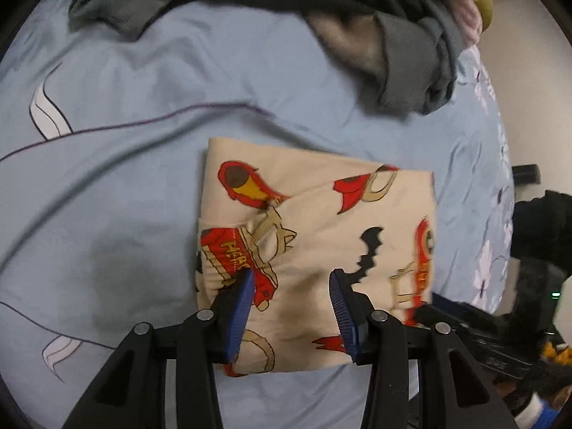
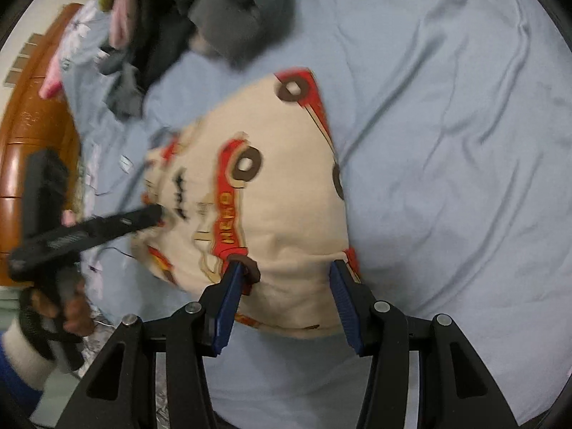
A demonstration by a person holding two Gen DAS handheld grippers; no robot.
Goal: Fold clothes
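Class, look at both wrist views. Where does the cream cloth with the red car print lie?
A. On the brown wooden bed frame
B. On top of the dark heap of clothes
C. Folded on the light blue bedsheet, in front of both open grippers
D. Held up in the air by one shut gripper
C: the cream cloth with red car print lies folded on the light blue bedsheet, with the left gripper and right gripper open over it.

Both views are evenly lit by soft, dim indoor light with no glare. A faint shadow darkens the bedsheet (image 1: 118, 279) at eight o'clock. Motion blur smears the clothes pile (image 2: 214, 18) at twelve o'clock. Fisheye curvature bends the edges into black corners.
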